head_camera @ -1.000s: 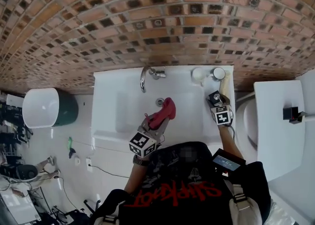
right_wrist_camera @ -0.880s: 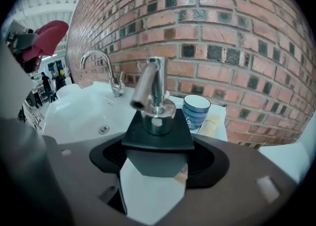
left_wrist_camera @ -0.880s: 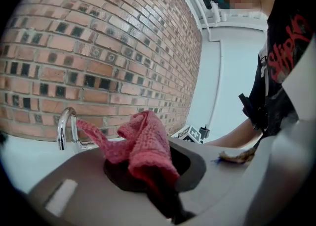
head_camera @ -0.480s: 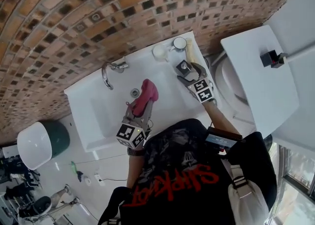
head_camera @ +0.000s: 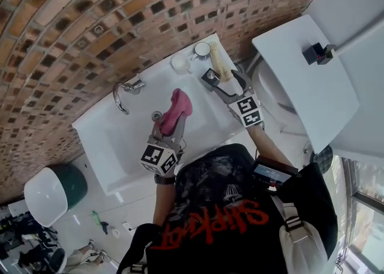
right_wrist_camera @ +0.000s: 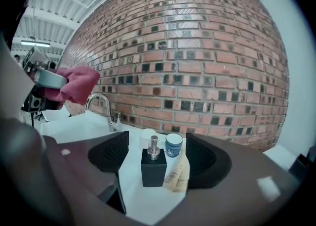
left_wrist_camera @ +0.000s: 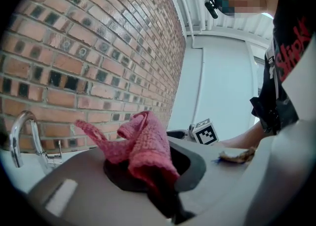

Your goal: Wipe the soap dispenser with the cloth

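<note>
Pink cloth (head_camera: 177, 110) is sitting clamped in the centre-frame left claw (head_camera: 167, 128); the right claw (head_camera: 223, 82), just narrowing, is gaping wide around the untouched soap dispenser (right_wrist_camera: 153, 168).

Black square soap dispenser (right_wrist_camera: 153, 166), silver pump — upright on the white sink rim (right_wrist_camera: 148, 205). Crumpled pink cloth (right_wrist_camera: 74, 82) — clamped in the left gripper (left_wrist_camera: 153, 173), at the dispenser's 10 o'clock.

1 cloth (head_camera: 176, 111), 1 dispenser (right_wrist_camera: 153, 167), poss. 2 cups (right_wrist_camera: 173, 145).

Black T-shirt (head_camera: 207, 190), red lettering (head_camera: 211, 228)
</note>
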`<state>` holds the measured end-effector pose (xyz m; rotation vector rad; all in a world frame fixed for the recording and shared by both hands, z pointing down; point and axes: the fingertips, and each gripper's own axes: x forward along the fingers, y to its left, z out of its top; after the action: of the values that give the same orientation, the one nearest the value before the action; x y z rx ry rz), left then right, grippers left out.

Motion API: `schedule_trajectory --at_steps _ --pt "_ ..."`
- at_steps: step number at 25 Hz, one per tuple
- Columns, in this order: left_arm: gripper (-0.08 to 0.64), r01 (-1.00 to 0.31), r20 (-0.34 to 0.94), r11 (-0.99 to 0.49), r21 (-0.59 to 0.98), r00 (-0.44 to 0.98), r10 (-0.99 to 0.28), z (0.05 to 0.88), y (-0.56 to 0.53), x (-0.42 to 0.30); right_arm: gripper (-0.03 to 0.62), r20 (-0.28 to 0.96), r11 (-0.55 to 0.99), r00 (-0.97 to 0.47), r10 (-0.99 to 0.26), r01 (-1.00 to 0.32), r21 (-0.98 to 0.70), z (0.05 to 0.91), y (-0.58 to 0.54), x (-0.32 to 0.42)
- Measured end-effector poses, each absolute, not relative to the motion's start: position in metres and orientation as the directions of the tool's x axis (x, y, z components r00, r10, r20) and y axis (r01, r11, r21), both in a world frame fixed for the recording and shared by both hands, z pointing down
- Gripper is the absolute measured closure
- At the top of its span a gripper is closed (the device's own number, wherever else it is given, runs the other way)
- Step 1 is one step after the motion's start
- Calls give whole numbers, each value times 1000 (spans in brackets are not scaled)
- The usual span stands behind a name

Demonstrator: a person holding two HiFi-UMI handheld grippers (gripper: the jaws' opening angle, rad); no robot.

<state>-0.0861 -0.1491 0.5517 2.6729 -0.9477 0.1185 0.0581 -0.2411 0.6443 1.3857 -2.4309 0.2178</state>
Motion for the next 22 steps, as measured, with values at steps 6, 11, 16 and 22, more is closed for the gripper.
schedule_trajectory --at_steps 6,11,16,22 --pt "503 -574 156 -783 239 819 -553 540 -151 -64 297 297 473 -439 -848 -880 47 604 -227 70" --pt "503 -539 138 -813 220 842 -521 521 -149 -41 360 232 448 -430 -873 -893 31 562 -214 80" --pt "503 -515 111 -831 210 857 -503 506 -152 -26 391 179 434 -426 -887 -901 4 527 -201 87" --pt "503 -509 82 -837 203 860 -503 476 -154 -15 427 124 471 -463 -877 -881 43 493 -188 83"
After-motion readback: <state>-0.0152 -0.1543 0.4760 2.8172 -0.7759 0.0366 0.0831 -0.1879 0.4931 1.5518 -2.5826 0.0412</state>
